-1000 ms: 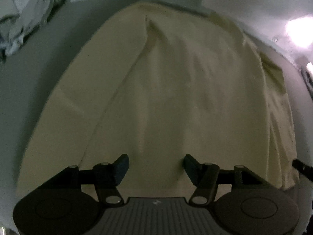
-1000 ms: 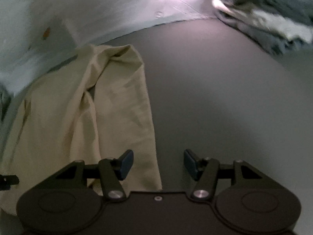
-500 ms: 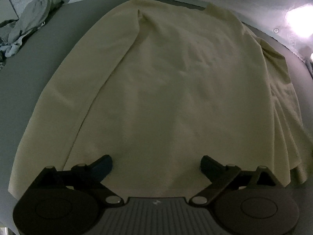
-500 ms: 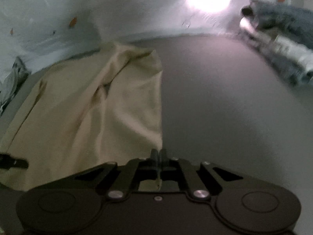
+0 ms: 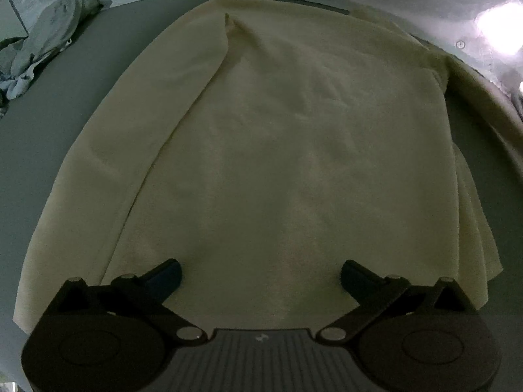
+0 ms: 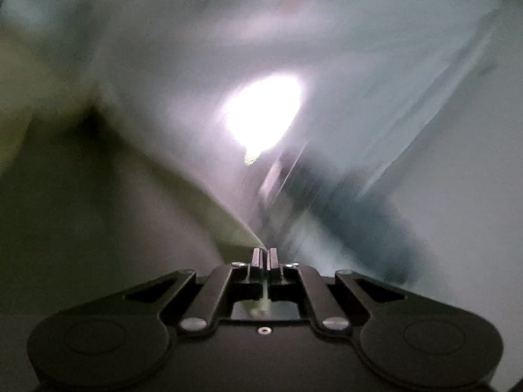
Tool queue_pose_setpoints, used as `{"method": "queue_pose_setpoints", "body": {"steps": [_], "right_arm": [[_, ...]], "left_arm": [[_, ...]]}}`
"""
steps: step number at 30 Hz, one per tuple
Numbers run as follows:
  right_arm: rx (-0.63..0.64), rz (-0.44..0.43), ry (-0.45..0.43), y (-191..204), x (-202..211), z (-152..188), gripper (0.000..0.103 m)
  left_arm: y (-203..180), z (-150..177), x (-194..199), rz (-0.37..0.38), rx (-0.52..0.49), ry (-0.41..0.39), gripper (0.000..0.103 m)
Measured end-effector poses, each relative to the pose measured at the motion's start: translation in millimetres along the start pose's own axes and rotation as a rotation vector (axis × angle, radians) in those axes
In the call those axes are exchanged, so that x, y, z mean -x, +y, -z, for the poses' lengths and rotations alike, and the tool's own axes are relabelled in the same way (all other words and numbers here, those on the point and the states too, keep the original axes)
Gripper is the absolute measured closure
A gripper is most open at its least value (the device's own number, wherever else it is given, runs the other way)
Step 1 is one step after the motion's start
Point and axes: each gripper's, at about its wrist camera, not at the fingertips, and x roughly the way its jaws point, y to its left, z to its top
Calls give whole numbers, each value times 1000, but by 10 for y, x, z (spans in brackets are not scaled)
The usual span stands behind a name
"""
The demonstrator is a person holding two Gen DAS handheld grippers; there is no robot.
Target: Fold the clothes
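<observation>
Left gripper [image 5: 261, 274] points steeply down, fingers [image 5: 163, 272] opening wide, nothing between; right gripper [image 6: 264, 254] fingers pinch pale yellow cloth [image 6: 225, 225].

A shirt [image 5: 294, 150] lies spread flat on the counter [image 5: 49, 124], filling its middle. A heap of clothes [image 5: 49, 36] sits at the counter's far left corner, apart from the shirt. The left claw [image 5: 260, 272] hangs over the shirt's near hem. The right claw [image 6: 264, 254] pinches an edge of the shirt [image 6: 98, 196], which stretches away to its left.

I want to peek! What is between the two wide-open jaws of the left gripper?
Only the flat cream-yellow cloth garment lies under the gap of the left gripper; nothing is pinched, as the left wrist view shows.
</observation>
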Motion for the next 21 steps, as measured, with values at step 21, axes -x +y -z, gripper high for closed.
{"method": "queue_pose_setpoints", "body": {"steps": [21], "right_arm": [[-650, -851, 231, 659, 251, -356, 61]], "left_arm": [[881, 334, 326, -89, 201, -41, 17]]}}
